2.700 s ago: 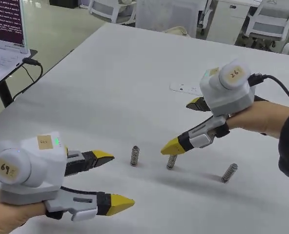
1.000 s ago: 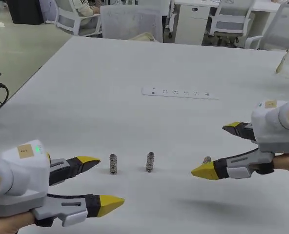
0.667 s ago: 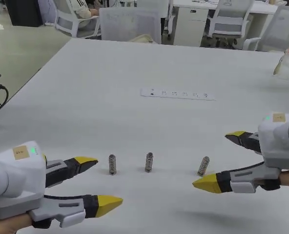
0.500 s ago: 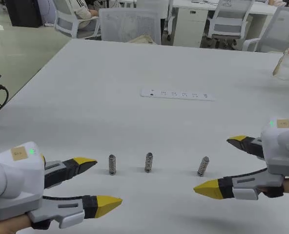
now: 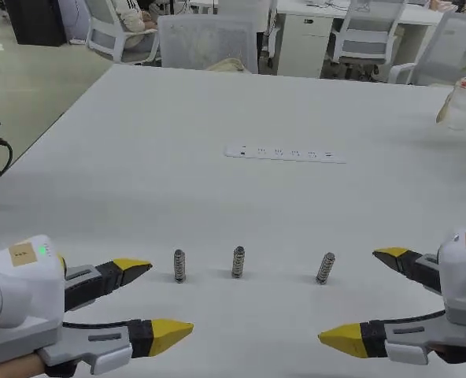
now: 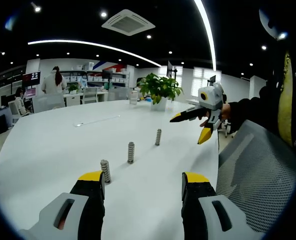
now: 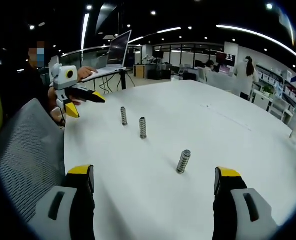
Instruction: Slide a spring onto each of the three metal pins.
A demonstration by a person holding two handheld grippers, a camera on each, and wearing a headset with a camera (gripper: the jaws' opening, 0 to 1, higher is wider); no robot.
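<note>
My left gripper (image 5: 164, 296) and right gripper (image 5: 355, 296) hover with jaws spread wide and empty, either side of 3 springs (image 5: 238, 262) standing in a row on the white table (image 5: 217, 118).

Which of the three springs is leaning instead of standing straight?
The right-hand spring, nearest the right gripper. In the head view its top tips to the right, while the middle spring and the left-hand spring stand upright.
</note>
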